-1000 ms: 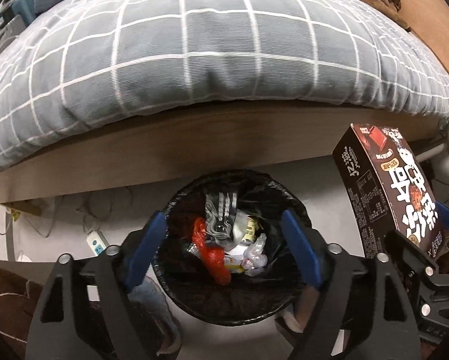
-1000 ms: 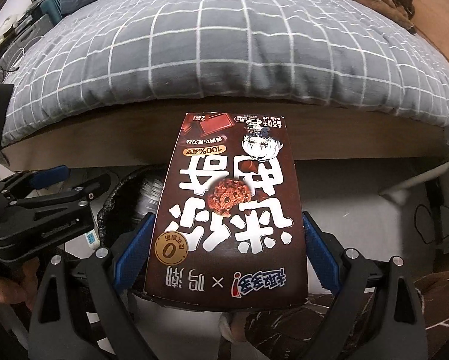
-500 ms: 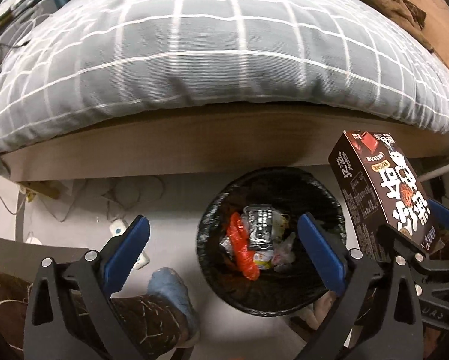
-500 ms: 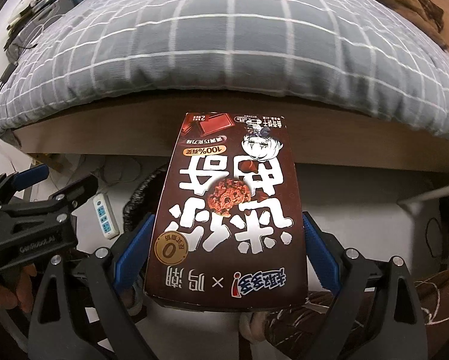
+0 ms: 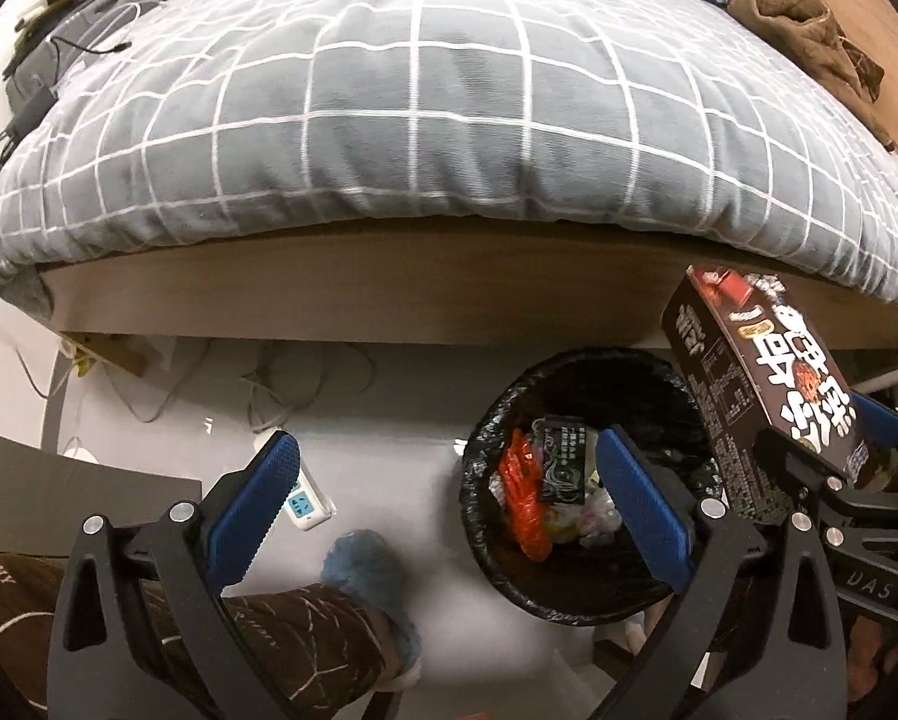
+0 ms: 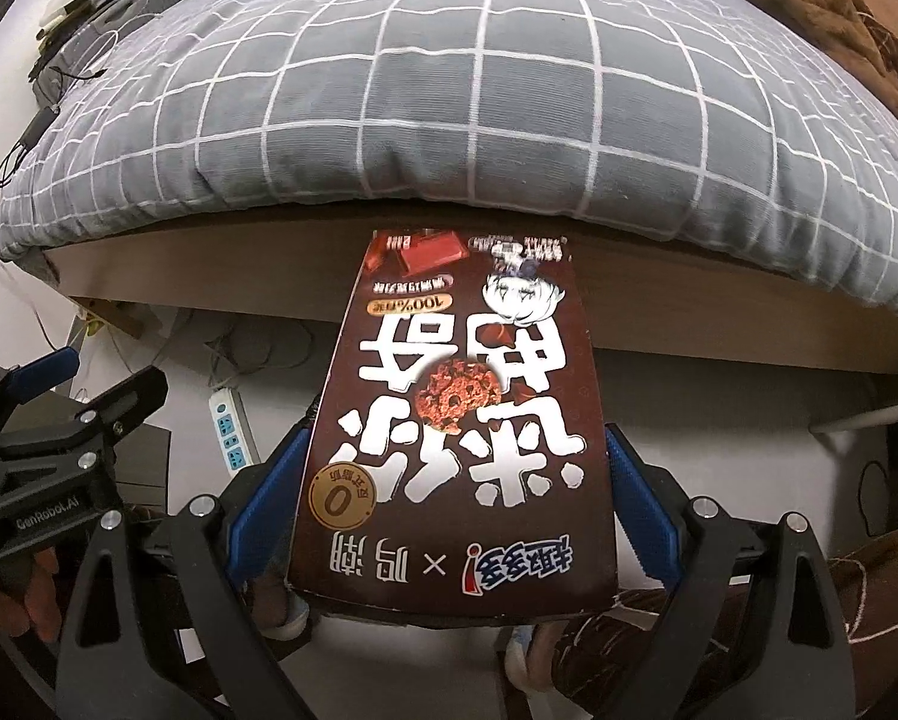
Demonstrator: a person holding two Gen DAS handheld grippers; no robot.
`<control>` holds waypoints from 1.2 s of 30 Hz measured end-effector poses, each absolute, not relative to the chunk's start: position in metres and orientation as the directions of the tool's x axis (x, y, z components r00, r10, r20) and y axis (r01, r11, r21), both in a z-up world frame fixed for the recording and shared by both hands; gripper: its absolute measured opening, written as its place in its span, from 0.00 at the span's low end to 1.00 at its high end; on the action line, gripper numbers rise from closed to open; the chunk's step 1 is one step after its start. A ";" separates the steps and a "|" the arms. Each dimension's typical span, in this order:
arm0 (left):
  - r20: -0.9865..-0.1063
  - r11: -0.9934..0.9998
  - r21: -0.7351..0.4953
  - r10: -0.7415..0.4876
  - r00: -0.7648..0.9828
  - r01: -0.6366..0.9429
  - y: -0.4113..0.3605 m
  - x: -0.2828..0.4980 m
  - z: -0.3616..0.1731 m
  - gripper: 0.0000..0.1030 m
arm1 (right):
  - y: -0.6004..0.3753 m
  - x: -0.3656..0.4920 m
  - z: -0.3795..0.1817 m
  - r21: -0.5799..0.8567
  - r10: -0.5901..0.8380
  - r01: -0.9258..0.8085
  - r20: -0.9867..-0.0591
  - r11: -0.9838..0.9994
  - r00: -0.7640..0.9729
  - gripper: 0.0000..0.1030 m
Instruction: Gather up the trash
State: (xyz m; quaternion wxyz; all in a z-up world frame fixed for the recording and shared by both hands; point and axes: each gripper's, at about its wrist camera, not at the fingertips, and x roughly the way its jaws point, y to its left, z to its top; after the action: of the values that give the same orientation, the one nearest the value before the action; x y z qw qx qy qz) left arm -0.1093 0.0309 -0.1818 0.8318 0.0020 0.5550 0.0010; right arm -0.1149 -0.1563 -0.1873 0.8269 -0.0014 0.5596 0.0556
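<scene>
Checked bedding (image 5: 449, 120) fills the background. Only the left view shows the bin (image 5: 581, 480), near the wide-open left gripper (image 5: 449, 510). Right gripper (image 6: 452, 498) clamps the cookie box (image 6: 455, 420).

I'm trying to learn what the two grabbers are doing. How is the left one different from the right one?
The right gripper is clamped on a dark brown cookie box, while the left gripper holds nothing. The left gripper's jaws stand wide apart; the right gripper's jaws press against the box's sides. The left gripper looks down at the black trash bin; the right gripper's view is mostly filled by the box. Both have blue pads on black frames.
</scene>
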 end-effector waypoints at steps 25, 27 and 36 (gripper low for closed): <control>-0.810 0.997 -0.031 -0.064 0.583 0.067 -0.005 -0.142 -0.054 0.94 | -0.210 -0.160 -0.033 0.006 -0.001 0.008 -0.759 1.000 0.651 0.93; -0.791 0.998 -0.018 -0.056 0.609 0.068 -0.008 -0.152 -0.033 0.94 | -0.210 -0.176 -0.010 -0.001 -0.011 0.016 -0.731 1.000 0.683 0.93; -0.743 0.996 -0.024 -0.079 0.665 0.091 -0.018 -0.203 0.021 0.94 | -0.215 -0.231 0.042 -0.023 -0.044 0.038 -0.670 0.999 0.741 0.93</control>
State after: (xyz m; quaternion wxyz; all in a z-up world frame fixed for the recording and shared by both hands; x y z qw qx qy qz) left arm -0.2028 -0.0184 0.0208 0.9124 0.0077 0.4066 -0.0465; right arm -0.2306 -0.2146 0.0422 0.9331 -0.0041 0.3589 -0.0221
